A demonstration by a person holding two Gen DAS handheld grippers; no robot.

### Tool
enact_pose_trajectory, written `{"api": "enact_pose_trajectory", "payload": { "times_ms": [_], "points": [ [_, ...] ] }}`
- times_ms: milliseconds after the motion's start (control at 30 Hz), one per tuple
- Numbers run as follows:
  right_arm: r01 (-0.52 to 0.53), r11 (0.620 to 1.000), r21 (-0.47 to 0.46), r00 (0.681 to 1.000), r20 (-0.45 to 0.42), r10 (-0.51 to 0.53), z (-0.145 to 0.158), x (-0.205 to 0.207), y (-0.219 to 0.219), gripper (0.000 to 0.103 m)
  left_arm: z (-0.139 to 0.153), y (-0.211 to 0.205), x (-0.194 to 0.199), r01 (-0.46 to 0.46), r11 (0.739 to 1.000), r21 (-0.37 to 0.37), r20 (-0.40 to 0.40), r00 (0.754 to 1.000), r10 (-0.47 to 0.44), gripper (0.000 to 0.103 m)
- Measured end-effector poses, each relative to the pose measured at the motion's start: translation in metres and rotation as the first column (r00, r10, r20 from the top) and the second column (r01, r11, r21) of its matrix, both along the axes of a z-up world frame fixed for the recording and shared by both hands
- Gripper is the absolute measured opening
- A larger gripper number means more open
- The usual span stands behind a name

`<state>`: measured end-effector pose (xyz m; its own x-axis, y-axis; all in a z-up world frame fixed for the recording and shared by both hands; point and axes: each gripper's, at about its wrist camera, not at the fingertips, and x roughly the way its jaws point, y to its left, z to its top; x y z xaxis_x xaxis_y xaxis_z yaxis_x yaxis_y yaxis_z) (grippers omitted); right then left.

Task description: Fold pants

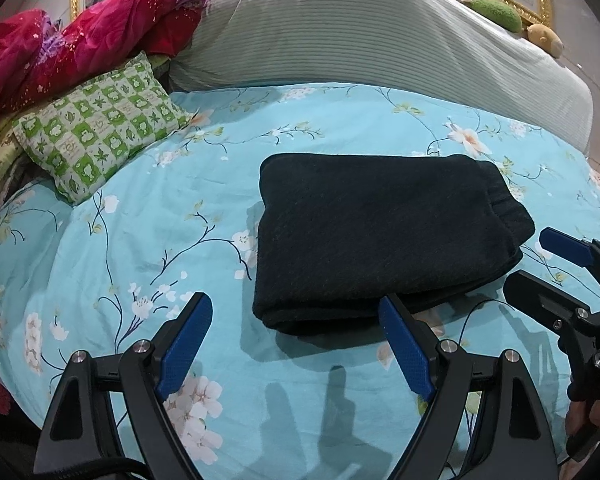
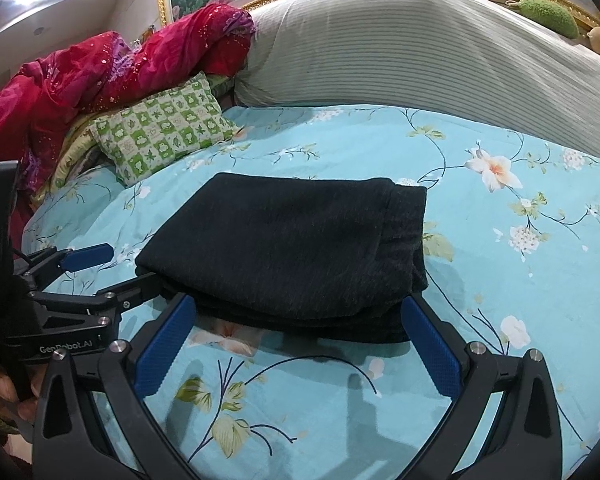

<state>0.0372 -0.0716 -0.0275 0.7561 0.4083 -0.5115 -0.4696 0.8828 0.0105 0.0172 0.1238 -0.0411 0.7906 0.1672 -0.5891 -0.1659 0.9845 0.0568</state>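
The black pants (image 1: pixel 380 236) lie folded into a thick rectangle on the blue floral bedsheet (image 1: pixel 180 208). They also show in the right wrist view (image 2: pixel 292 252). My left gripper (image 1: pixel 296 308) is open and empty, just in front of the bundle's near left corner. My right gripper (image 2: pixel 300 312) is open and empty, with its jaws spread at the bundle's near edge. The right gripper also shows in the left wrist view (image 1: pixel 548 264), beside the bundle's right end. The left gripper shows in the right wrist view (image 2: pixel 116 264), at the bundle's left side.
A green checked pillow (image 1: pixel 100 128) lies at the back left, with a red quilt (image 1: pixel 72 48) behind it. A large grey striped bolster (image 1: pixel 360 36) runs along the headboard. Two plush toys (image 1: pixel 496 12) sit on the gold frame at the back right.
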Motion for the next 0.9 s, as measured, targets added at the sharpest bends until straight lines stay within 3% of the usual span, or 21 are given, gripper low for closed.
{"api": "enact_pose_trajectory", "payload": {
  "times_ms": [900],
  "points": [
    [0.028,0.998,0.058,0.999,-0.023,-0.027,0.005,0.006,-0.02,0.102,0.01,-0.014,0.006,-0.018,0.999,0.047,-0.016,1.0,0.019,0.086]
  ]
}}
